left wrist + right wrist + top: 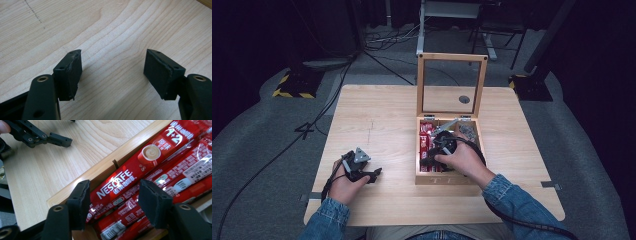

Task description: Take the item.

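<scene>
Left gripper point(373, 174) is resting unclenched and empty on the pale wooden table point(377, 120) over grey carpet, while right gripper point(113, 202), jaws apart, is straddling red Nescafé sachets point(140, 170) lying lengthwise in the open wooden box point(447, 178).

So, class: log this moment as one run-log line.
left tool: open, over bare table | right tool: open, astride red coffee sachets in wooden box | lid: up
</scene>
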The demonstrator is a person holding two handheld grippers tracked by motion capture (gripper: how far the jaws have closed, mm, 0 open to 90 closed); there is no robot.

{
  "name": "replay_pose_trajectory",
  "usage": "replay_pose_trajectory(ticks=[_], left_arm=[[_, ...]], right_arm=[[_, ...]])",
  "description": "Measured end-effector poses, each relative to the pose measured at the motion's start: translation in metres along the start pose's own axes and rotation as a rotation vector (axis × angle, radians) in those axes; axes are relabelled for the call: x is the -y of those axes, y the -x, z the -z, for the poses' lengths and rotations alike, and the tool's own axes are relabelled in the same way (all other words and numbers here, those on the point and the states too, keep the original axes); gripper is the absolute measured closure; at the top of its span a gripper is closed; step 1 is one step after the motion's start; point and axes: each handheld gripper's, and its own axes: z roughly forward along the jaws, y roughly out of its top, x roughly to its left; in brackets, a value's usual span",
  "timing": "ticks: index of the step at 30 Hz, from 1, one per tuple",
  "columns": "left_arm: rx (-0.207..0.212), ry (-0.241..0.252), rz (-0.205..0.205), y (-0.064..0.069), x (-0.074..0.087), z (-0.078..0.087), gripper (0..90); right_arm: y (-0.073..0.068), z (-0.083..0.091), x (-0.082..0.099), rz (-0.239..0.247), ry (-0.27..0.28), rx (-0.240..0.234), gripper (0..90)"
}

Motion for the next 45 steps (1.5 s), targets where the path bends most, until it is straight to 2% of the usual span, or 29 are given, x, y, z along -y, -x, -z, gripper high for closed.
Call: replay_pose_trajectory(ticks=[5, 9, 12, 18, 22, 24, 27, 32, 45], left_arm=[[0.001, 0.0, 0.0, 0.0, 0.0, 0.0, 31.4], [0.001, 0.002, -0.003, 0.0, 0.0, 0.0, 31.4], [0.0, 0.003, -0.004, 0.0, 0.0, 0.0, 31.3], [0.001, 0.001, -0.002, 0.0, 0.0, 0.0, 31.3], [0.002, 0.005, -0.002, 0.0, 0.0, 0.0, 31.3], [0.002, 0.005, -0.003, 0.0, 0.0, -0.001, 31.3], [0.002, 0.005, -0.002, 0.0, 0.0, -0.001, 31.3], [0.002, 0.005, -0.002, 0.0, 0.0, -0.001, 31.2], [0.012, 0.013, 0.015, -0.002, 0.0, -0.002, 30.8]], right_arm=[[0.0, -0.001, -0.002, 0.004, -0.013, -0.005, 41.6], [0.001, -0.001, -0.003, 0.044, 0.012, -0.034, 41.9], [0.002, -0.001, -0.003, 0.037, 0.032, -0.052, 42.5], [-0.001, 0.001, -0.004, 0.06, 0.044, -0.027, 55.8], [-0.003, 0.003, -0.005, 0.051, 0.048, -0.022, 66.2], [-0.004, 0.005, -0.006, 0.042, 0.062, -0.027, 74.4], [-0.006, 0.006, -0.008, 0.043, 0.062, -0.03, 78.3], [-0.008, 0.009, -0.009, 0.027, 0.065, -0.019, 80.9], [-0.014, 0.026, -0.015, 0.022, 0.147, -0.02, 81.3]])
